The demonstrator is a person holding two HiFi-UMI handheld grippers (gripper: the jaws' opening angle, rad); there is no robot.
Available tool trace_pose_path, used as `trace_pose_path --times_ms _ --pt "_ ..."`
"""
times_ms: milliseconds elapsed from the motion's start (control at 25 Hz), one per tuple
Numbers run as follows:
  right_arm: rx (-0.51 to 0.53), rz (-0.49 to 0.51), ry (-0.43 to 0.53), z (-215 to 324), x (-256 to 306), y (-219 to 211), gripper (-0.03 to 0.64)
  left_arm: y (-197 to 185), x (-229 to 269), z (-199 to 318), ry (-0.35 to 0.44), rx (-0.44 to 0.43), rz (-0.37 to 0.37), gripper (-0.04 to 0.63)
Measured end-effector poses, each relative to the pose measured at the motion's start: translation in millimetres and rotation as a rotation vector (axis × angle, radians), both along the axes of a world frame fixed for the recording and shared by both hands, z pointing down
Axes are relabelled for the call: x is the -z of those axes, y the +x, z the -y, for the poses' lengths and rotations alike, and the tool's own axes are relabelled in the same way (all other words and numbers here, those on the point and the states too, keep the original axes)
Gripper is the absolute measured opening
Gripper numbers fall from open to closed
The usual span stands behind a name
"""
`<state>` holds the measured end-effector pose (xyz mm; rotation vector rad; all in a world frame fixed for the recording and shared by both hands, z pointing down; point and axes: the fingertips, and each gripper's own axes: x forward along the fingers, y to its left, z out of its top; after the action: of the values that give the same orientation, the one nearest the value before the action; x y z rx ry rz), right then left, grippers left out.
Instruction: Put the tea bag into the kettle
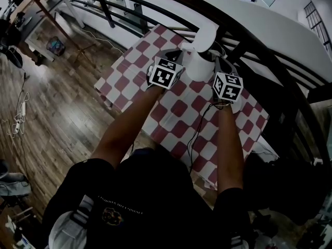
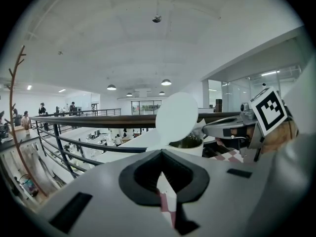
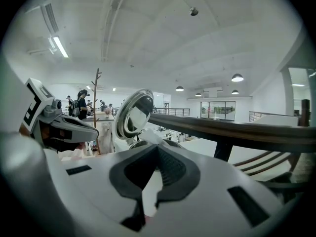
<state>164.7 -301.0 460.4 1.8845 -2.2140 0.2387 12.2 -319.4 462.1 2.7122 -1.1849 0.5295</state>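
Kettle [image 1: 199, 66] white, lid [image 2: 177, 116] flipped up (shiny metal inside); left tongs [image 2: 161, 154] and right tongs [image 3: 157, 149] both closed.

Head view: dim and underexposed, darkest toward the corners. The person's dark top [image 1: 140, 201] kept almost no detail. The white kettle [image 1: 199, 61] and checked tablecloth [image 1: 176, 108] were the brightest areas, with only faint, soft shadows. The railing [image 1: 249, 40] bowed under wide-angle distortion. Left gripper view: round fisheye frame, black outside it. Light was bright and even from round ceiling lamps [image 2: 166, 82] and a pale ceiling. The raised kettle lid [image 2: 177, 116] was washed to flat white, and the left gripper [image 2: 161, 152] was soft so near the lens. Right gripper view: same round frame. A strip light [image 3: 60, 47] glared at upper left, the lid's underside mirrored the room, and the right gripper [image 3: 157, 147] was blurred in the foreground.
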Motion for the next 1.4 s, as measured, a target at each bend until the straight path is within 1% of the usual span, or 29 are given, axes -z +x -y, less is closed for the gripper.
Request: trace_pose_path --times_ms 360,880,920,1000,1080,1200,1400 --pt "0.010 0.001 -0.010 9 -3 -5 0.015 -3 -7 2 -0.019 0.007 0.003 0.002" --pt "0.020 0.007 -0.023 12 -11 -10 0.017 -8 -11 4 -0.027 0.015 0.005 0.002" --pt "0.025 0.024 -0.017 11 -10 -10 0.024 -8 -12 4 -0.027 0.014 0.004 0.002" --pt "0.034 0.069 0.000 10 -6 -10 0.104 -7 -12 4 -0.027 0.010 0.003 0.002" --pt "0.033 0.082 0.019 8 -1 -8 0.106 -5 -12 4 -0.028 0.010 0.003 0.002" --pt "0.030 0.073 0.050 4 11 -5 0.106 -3 -12 4 -0.028 0.008 0.002 0.002" --pt "0.031 0.063 0.132 -4 49 -3 0.106 -2 -5 5 -0.023 0.008 -0.009 0.002"
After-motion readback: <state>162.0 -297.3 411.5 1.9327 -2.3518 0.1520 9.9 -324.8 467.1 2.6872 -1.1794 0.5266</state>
